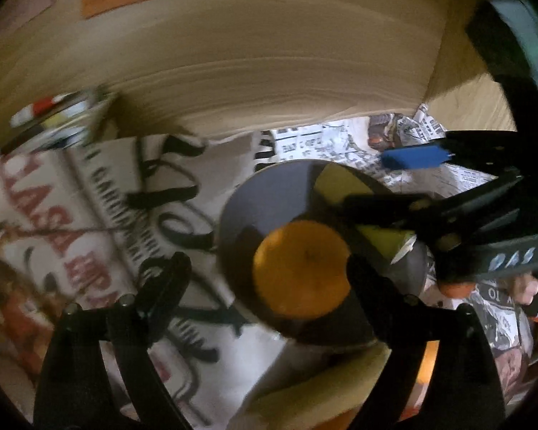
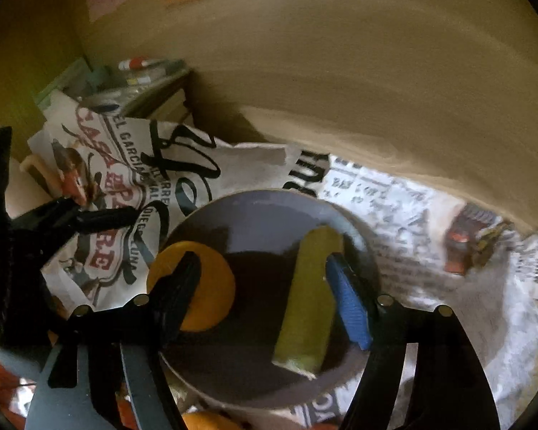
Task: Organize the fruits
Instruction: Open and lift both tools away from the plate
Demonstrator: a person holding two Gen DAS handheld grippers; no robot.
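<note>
Now: yellow-green wedge (image 2: 306, 301) lengthwise on plate (image 2: 254, 208) | orange (image 2: 211, 286) beside

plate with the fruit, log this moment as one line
left gripper open beside orange | right gripper open over banana piece | both fruits in grey plate | newspaper underneath

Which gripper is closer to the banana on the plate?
Right. The right gripper has its jaws open around the banana, its blue pad right beside it. The left gripper is open by the orange, with the banana off to the side.
</note>
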